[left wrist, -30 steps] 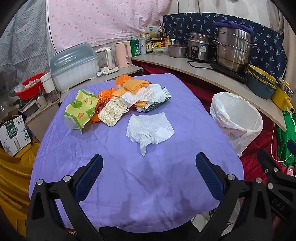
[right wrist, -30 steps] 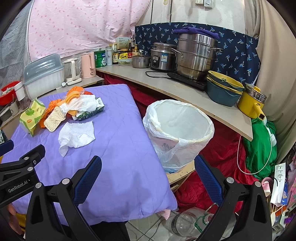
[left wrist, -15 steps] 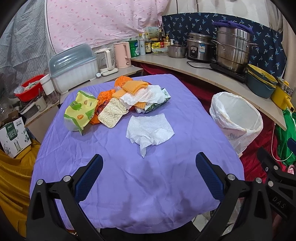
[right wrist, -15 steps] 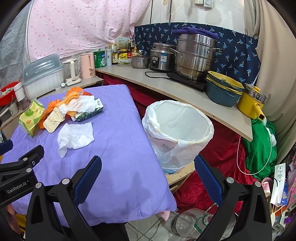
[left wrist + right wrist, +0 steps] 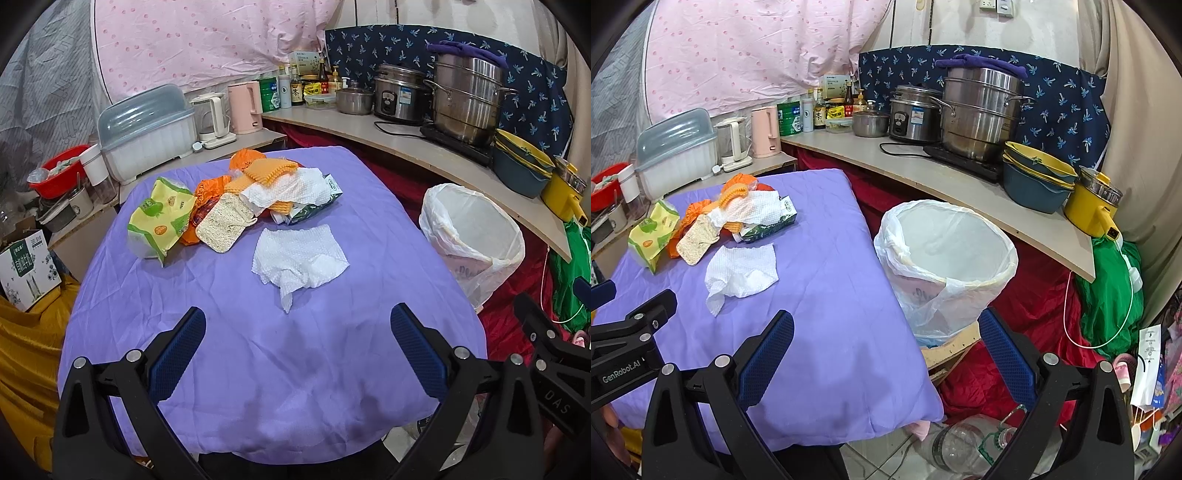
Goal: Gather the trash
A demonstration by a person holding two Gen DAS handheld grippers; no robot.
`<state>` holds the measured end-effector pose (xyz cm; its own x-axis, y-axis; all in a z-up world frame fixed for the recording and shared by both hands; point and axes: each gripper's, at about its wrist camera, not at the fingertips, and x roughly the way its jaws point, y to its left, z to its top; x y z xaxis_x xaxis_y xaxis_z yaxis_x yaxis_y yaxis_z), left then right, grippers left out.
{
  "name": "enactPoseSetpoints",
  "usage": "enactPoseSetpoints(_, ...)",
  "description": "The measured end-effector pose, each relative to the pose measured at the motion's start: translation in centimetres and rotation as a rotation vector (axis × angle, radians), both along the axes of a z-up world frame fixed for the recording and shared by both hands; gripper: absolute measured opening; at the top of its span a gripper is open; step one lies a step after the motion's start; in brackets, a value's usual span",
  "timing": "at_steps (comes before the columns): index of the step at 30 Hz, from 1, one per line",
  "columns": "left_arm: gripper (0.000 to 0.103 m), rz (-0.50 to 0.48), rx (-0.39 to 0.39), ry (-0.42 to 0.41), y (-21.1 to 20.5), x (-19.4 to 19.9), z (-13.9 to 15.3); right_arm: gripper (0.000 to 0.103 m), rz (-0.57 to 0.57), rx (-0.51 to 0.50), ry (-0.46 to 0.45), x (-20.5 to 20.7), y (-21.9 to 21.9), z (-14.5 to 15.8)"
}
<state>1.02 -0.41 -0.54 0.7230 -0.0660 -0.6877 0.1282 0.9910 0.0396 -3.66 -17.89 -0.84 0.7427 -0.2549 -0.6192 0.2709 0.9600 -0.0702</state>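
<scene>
A crumpled white paper towel (image 5: pixel 300 258) lies flat on the purple-covered surface (image 5: pixel 266 354), ahead of the left gripper (image 5: pixel 297 343) and roughly centred between its two fingers, apart from both. Beyond the towel, farther from the fingers, sits a pile of trash (image 5: pixel 258 195): a yellow-green snack bag (image 5: pixel 162 218) off toward the left finger's side, an orange wrapper (image 5: pixel 207 192), a tan sponge (image 5: pixel 223 227) leaning on it, orange cloths, another white towel and a dark green tissue pack (image 5: pixel 314 206) at the pile's right end.

The left gripper's fingers (image 5: pixel 177 356) are spread wide and hold nothing, hovering over the near part of the surface. The right gripper (image 5: pixel 886 347) is likewise spread wide and empty; in its view the paper towel (image 5: pixel 740 269) lies ahead and beyond its left finger, and the pile farther off in the same direction.

A bin lined with a white bag (image 5: pixel 945 266) stands just beside the surface's right edge, ahead between the right gripper's fingers and nearer the right one. An empty plastic bottle (image 5: pixel 964 443) lies on the floor below, between those fingers. A counter (image 5: pixel 960 181) with pots, bowls and kettles runs behind the bin.
</scene>
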Motion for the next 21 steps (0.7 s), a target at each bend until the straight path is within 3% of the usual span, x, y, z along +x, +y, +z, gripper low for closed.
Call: enactPoseSetpoints(21,0.096,0.009,-0.006,0.015,0.3,0.9,-0.5,0.096,-0.005,0.008,-0.003,1.0,-0.1,-0.2)
